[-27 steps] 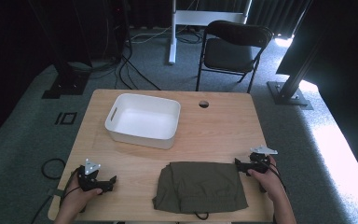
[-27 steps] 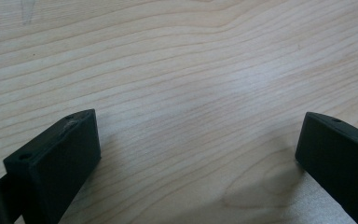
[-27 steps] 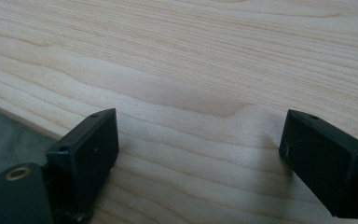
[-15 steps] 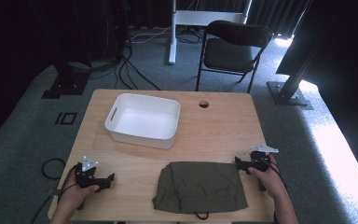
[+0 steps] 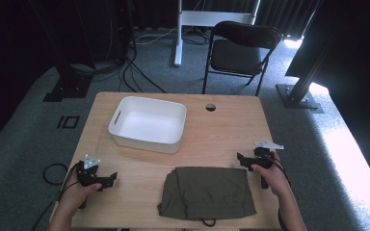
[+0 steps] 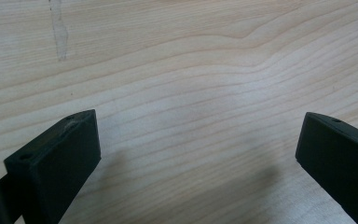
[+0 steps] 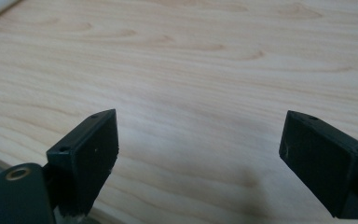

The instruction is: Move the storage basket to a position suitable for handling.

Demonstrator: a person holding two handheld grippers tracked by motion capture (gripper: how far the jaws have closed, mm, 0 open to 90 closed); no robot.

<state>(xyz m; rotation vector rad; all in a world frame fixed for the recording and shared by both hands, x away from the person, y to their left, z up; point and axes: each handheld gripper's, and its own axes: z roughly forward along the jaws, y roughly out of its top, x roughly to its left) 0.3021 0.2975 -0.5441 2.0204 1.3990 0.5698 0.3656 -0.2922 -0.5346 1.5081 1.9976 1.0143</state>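
My left gripper [image 5: 110, 179] rests low near the surface's [image 5: 221, 130] left edge, jaws spread wide over bare wood. Ahead of its jaws, well apart, lies the folded olive garment [image 5: 207, 192]; the white bin [image 5: 148, 124] sits beyond. My right gripper [image 5: 242, 159] sits just beside the garment's far corner, jaws wide apart, nothing between them.
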